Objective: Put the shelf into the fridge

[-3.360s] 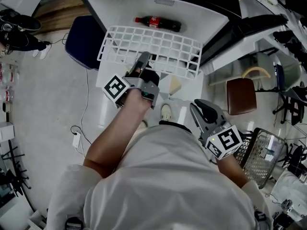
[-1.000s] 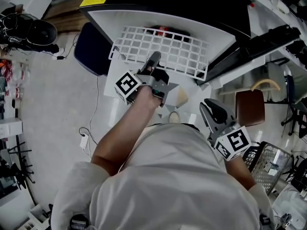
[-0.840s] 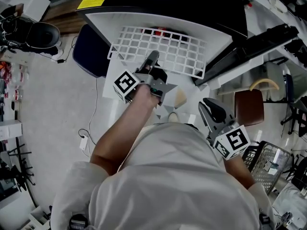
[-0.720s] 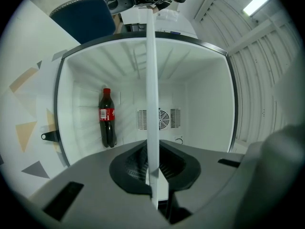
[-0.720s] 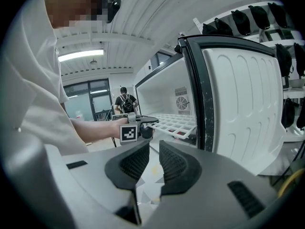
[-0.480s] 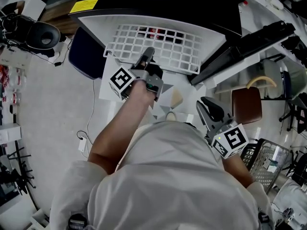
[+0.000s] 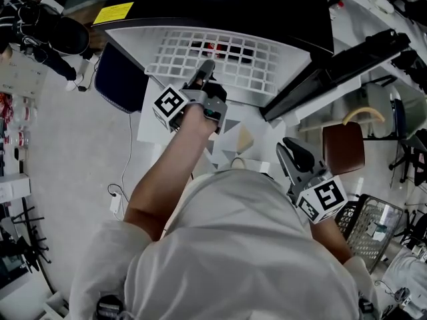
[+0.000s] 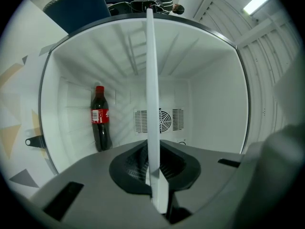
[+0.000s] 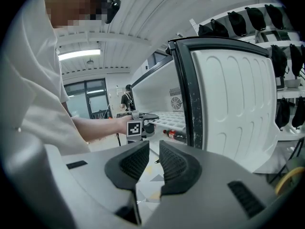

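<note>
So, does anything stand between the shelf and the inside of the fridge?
Nothing visible does. The shelf reaches into the open fridge. The cola bottle lies below the shelf's plane, apart from it.

no lettering is legible. red label on the dark plastic bottle, nine o'clock in the left gripper view: print too small. yellow rectangular sticker, eleven o'clock in the head view: blurred.
</note>
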`<state>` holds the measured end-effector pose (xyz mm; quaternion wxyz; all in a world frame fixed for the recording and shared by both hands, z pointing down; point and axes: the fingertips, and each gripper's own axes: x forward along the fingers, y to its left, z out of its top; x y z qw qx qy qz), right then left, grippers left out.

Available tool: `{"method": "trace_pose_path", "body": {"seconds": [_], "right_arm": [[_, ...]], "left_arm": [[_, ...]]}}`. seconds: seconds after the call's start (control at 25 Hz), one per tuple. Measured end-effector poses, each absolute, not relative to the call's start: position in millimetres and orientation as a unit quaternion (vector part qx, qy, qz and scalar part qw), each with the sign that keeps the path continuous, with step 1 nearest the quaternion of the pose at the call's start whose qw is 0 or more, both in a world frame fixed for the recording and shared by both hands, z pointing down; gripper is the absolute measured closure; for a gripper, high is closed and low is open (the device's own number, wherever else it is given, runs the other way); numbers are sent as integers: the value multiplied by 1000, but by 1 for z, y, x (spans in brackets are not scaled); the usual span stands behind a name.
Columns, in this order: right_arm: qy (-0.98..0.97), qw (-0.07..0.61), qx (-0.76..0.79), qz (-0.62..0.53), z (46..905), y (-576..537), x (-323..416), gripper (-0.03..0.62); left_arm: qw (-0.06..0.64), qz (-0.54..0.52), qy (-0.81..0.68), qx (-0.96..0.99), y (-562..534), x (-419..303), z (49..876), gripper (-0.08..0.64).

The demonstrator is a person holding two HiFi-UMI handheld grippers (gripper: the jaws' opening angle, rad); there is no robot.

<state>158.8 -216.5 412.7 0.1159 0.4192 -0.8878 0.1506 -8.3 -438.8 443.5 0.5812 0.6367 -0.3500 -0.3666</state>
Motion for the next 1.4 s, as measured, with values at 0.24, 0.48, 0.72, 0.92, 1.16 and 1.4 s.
{"method": "trace_pose_path", "body": {"seconds": [0.24,0.48,0.72,0.92,1.16,1.4], "right_arm": [[-885,116,424,151,414,-217,164,517],[-884,115,426,152,413,-222,169,517],[-884,114,428,149,410,-226,170,517],[-879,113,437,153,410,-226,176,517],[-876,114,442,156,409,-223,175,515],[-873,113,447,156,409,-214,167,515]], "left_arm": [[579,-366,-349,640,-451,-6,444,523],[576,-362,-348,645,-464,-2,441,522],[575,-359,-348,648,-481,1,442,522],[575,-361,-344,649,-491,5,441,520],[576,-362,-340,650,-492,4,442,518],[554,-336,-360,671,-491,3,440,501]]}}
